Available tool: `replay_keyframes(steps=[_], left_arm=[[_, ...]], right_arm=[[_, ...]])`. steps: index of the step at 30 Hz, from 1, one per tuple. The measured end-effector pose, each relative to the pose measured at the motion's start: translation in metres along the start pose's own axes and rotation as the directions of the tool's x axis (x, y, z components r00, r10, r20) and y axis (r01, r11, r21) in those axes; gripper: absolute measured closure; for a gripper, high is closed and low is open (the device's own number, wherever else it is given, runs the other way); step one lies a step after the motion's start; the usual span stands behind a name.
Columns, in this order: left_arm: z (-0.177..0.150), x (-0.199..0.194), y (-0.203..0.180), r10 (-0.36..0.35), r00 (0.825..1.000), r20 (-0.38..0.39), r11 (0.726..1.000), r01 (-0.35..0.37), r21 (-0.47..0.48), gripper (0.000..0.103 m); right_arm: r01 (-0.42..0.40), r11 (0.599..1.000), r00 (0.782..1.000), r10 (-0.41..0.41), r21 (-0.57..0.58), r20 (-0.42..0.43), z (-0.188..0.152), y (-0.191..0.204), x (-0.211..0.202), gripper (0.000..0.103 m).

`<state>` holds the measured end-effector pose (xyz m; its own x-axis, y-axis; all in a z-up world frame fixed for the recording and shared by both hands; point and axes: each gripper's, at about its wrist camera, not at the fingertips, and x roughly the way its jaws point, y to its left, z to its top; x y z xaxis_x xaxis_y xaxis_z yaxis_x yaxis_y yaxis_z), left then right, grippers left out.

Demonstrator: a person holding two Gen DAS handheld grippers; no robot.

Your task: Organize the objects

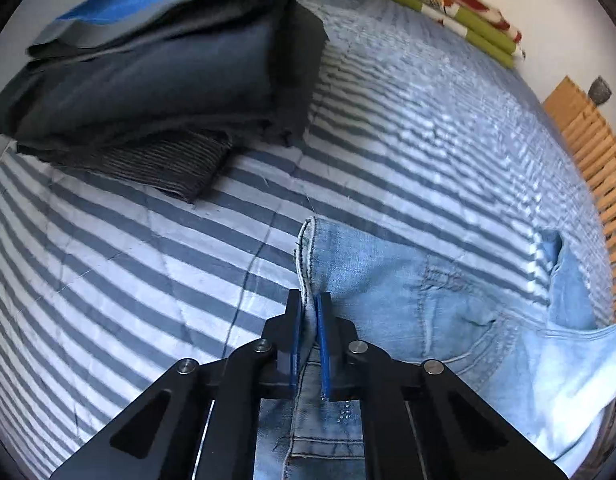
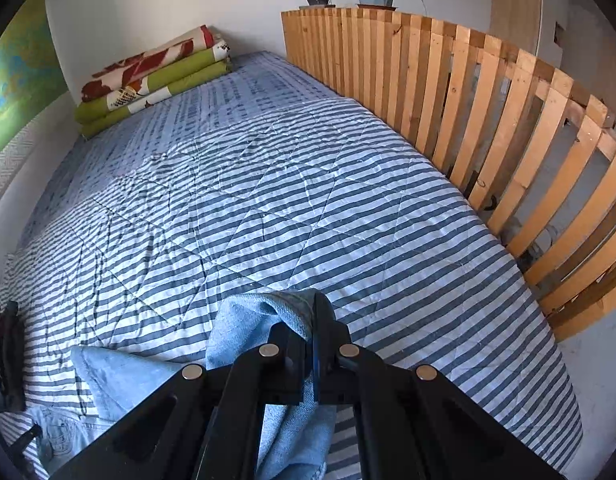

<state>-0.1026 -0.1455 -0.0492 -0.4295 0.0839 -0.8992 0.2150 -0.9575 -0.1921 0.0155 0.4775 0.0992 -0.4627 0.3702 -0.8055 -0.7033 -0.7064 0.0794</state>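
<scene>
Denim, pale blue: jeans [image 1: 440, 312] lying partly spread on striped quilt [image 1: 127, 264], waistband end toward near edge, back pocket facing up. Left gripper [image 1: 310, 332] clamped on folded seam edge of jeans, pads pressed onto cloth. Right gripper [image 2: 308, 344] clamped on another part of same jeans [image 2: 267, 320], cloth lifted and bunched, draped down over jaws. Both grips holding; garment not yet flat or folded.

Stack of folded dark clothes [image 1: 155, 80] sitting on quilt beyond left gripper, well apart from jeans; blue-striped piece on top. Judged as finished part of sorting. Folded green and red blanket [image 2: 155, 80] at far end of bed by wall, wooden slat rail [image 2: 488, 128] along right side.

Progress estimate: several items done, jeans mid-fold. Remaining: fold jeans, move onto stack. Further loose items not visible.
</scene>
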Motion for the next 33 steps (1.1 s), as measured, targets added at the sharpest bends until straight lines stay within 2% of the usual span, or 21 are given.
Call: replay_keyframes(steps=[4, 8, 11, 16, 18, 20, 21, 22, 24, 26, 28, 29, 31, 33], left_arm=[[0.005, -0.038, 0.008, -0.018, 0.997, 0.075, 1.000, 0.018, -0.003, 0.097], [0.014, -0.081, 0.009, -0.015, 0.986, 0.169, 1.000, 0.019, -0.023, 0.098], [0.035, -0.105, 0.006, -0.014, 0.975, 0.220, 1.000, 0.019, -0.024, 0.098], [0.074, -0.123, -0.004, 0.027, 0.957, 0.288, 0.999, -0.015, -0.046, 0.098], [0.088, -0.123, -0.010, 0.068, 0.949, 0.309, 0.997, -0.056, -0.046, 0.098], [0.104, -0.119, -0.014, 0.154, 0.930, 0.333, 0.988, -0.144, -0.054, 0.097], [0.110, -0.114, -0.015, 0.194, 0.921, 0.338, 0.981, -0.181, -0.069, 0.097], [0.117, -0.106, -0.014, 0.242, 0.911, 0.333, 0.970, -0.228, -0.082, 0.097], [0.125, -0.080, -0.015, 0.287, 0.919, 0.272, 0.958, -0.276, -0.077, 0.092], [0.124, -0.065, -0.015, 0.270, 0.941, 0.203, 0.963, -0.267, -0.040, 0.090], [0.117, -0.065, -0.020, 0.250, 0.946, 0.205, 0.967, -0.255, -0.001, 0.071], [0.113, -0.069, -0.023, 0.244, 0.946, 0.216, 0.968, -0.252, 0.012, 0.069], [0.104, -0.076, -0.036, 0.228, 0.945, 0.234, 0.967, -0.248, 0.057, 0.067], [0.090, -0.084, -0.055, 0.158, 0.959, 0.234, 0.976, -0.188, 0.114, 0.066]], right_arm=[[-0.023, 1.000, 0.999, 0.023, -0.010, 0.022, -0.003, -0.002, -0.017, 0.101], [-0.065, 0.998, 0.996, 0.065, -0.002, 0.053, 0.004, -0.003, -0.036, 0.101], [-0.102, 0.995, 0.991, 0.103, -0.014, 0.080, 0.015, 0.007, -0.051, 0.101], [-0.098, 0.994, 0.983, 0.105, -0.049, 0.151, 0.047, 0.038, -0.058, 0.101], [-0.104, 0.994, 0.976, 0.111, -0.047, 0.185, 0.065, 0.056, -0.052, 0.101], [-0.092, 0.994, 0.974, 0.100, -0.051, 0.203, 0.080, 0.075, -0.037, 0.101], [-0.085, 0.994, 0.977, 0.096, -0.065, 0.191, 0.084, 0.086, -0.024, 0.101], [-0.086, 0.991, 0.986, 0.099, -0.099, 0.138, 0.089, 0.101, -0.003, 0.101], [-0.104, 0.985, 0.994, 0.106, -0.134, 0.009, 0.089, 0.120, 0.034, 0.098], [-0.146, 0.979, 0.984, 0.128, -0.143, -0.126, 0.079, 0.131, 0.065, 0.091], [-0.203, 0.965, 0.965, 0.170, -0.164, -0.199, 0.066, 0.134, 0.077, 0.089], [-0.223, 0.956, 0.959, 0.179, -0.192, -0.221, 0.057, 0.134, 0.079, 0.086], [-0.214, 0.948, 0.963, 0.165, -0.235, -0.212, 0.040, 0.127, 0.075, 0.082], [-0.225, 0.950, 0.960, 0.178, -0.219, -0.214, 0.033, 0.113, 0.073, 0.072]])
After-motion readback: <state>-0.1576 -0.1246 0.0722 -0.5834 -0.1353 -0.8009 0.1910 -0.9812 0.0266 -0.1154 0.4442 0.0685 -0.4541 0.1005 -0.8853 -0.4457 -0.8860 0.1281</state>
